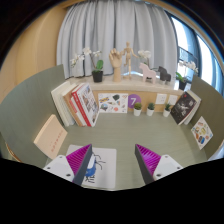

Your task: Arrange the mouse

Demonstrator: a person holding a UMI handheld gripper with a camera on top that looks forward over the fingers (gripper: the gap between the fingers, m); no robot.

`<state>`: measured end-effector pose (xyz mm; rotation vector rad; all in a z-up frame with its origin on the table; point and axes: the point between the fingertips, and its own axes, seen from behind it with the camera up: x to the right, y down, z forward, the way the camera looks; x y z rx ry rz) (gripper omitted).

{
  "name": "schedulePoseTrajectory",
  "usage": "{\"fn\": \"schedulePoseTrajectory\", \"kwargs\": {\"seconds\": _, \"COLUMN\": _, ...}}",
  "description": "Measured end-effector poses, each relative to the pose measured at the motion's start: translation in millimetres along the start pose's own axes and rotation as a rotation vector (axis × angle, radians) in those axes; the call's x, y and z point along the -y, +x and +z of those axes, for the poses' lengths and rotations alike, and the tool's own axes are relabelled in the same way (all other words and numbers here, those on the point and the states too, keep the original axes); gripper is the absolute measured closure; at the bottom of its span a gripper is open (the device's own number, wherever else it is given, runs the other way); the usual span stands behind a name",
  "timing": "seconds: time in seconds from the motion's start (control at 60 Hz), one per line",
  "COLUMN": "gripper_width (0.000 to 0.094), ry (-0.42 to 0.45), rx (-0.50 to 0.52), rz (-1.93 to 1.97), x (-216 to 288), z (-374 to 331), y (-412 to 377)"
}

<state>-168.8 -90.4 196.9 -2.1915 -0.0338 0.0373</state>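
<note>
The gripper [113, 163] is open and holds nothing; the mouse [90, 168] lies low between its fingers, hard against the left one, on a white mat [102, 160]. Centre the fingers over the body first — then descend squarely and close gently, since a curved shell would likely slip.

Books [80, 103] lean beside a shelf holding an orchid [97, 66] and wooden mannequin [127, 58] before curtains [115, 25].
</note>
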Motion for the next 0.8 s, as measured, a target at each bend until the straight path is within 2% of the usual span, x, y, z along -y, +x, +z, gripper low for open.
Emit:
{"fn": "schedulePoseTrajectory", "kwargs": {"seconds": 0.133, "gripper_width": 0.0075, "ry": 0.039, "rx": -0.032, "rz": 0.008, "x": 6, "z": -52, "y": 54}}
{"fn": "schedulePoseTrajectory", "kwargs": {"seconds": 0.333, "gripper_width": 0.009, "ry": 0.057, "rx": -0.035, "rz": 0.04, "x": -17, "z": -104, "y": 124}}
{"fn": "schedulePoseTrajectory", "kwargs": {"seconds": 0.6, "gripper_width": 0.0091, "ry": 0.008, "rx": -0.027, "rz": 0.025, "x": -67, "z": -129, "y": 174}}
{"fn": "schedulePoseTrajectory", "kwargs": {"seconds": 0.8, "gripper_width": 0.0089, "ry": 0.025, "rx": -0.039, "rz": 0.031, "x": -68, "z": -136, "y": 194}}
